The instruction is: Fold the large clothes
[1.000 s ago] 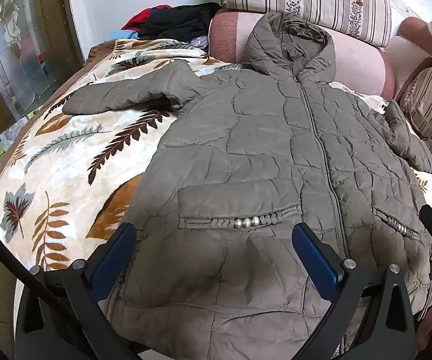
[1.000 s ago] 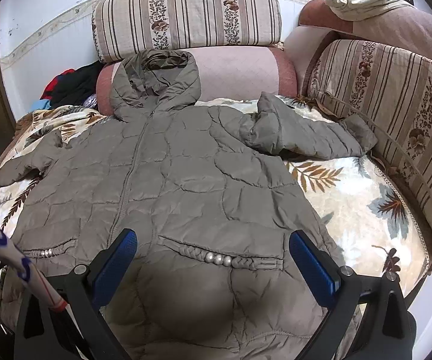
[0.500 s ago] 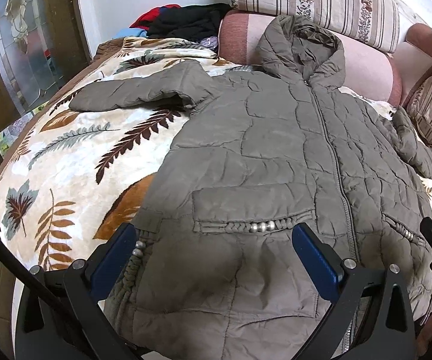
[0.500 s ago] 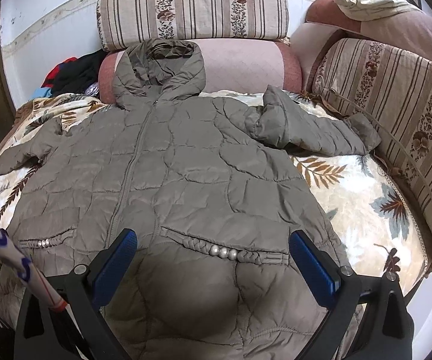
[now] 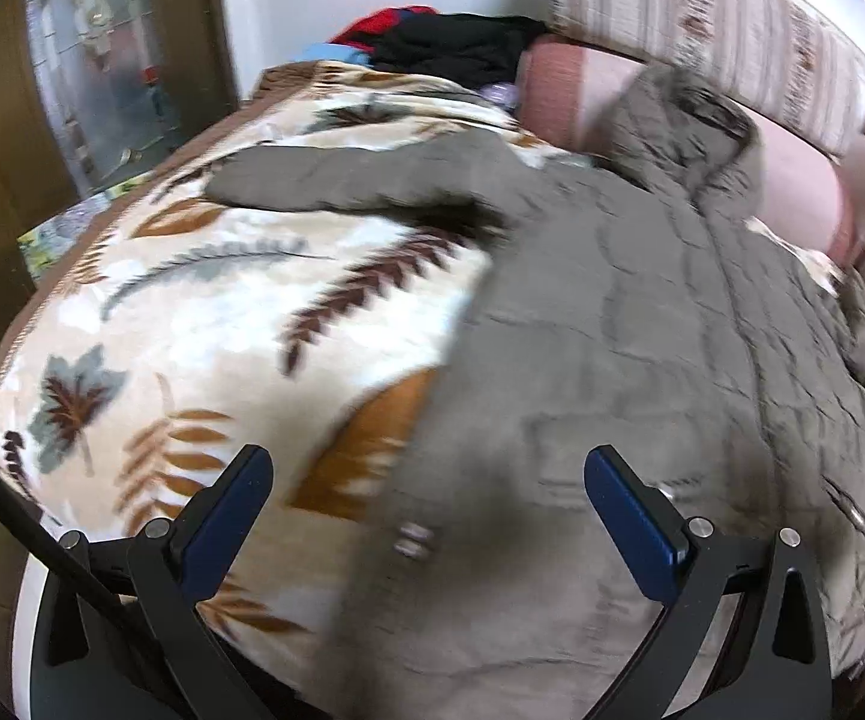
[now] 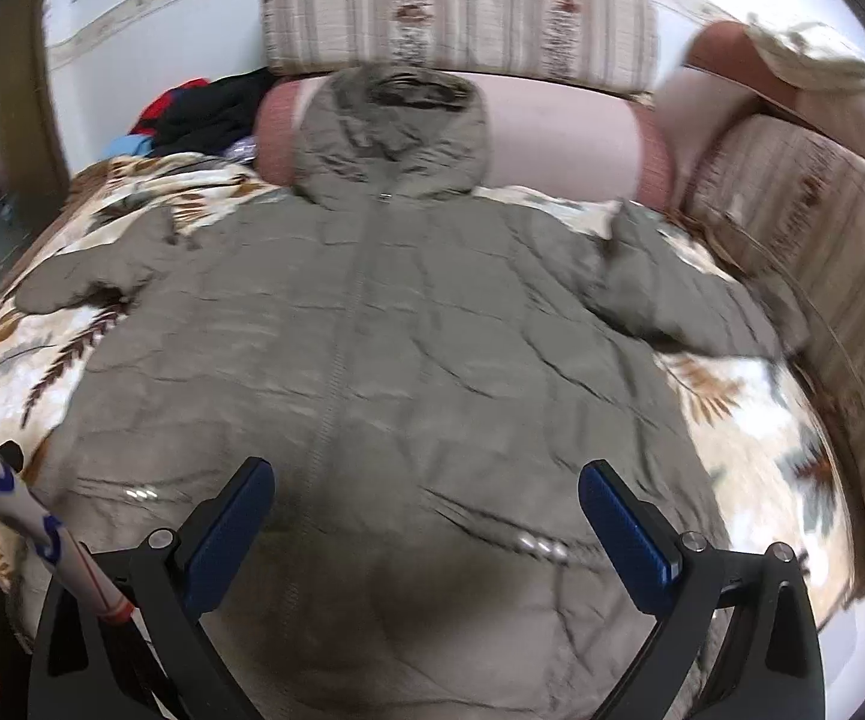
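Left wrist view shows my left gripper [image 5: 426, 513] spread wide, holding nothing, over the coat's [image 5: 642, 360] bottom edge on the leafy blanket [image 5: 192, 312]. My right gripper [image 6: 426, 516] is spread wide too. Coat lies flat; no fold made yet.

A sofa bed covered by a cream blanket [image 6: 750, 420] printed with brown and grey leaves carries an olive quilted hooded jacket [image 6: 384, 348], laid flat, front up, both sleeves spread. Its hood rests against a pink bolster [image 6: 558, 138] at the back. Dark and red clothes [image 5: 450, 42] are heaped at the far corner.
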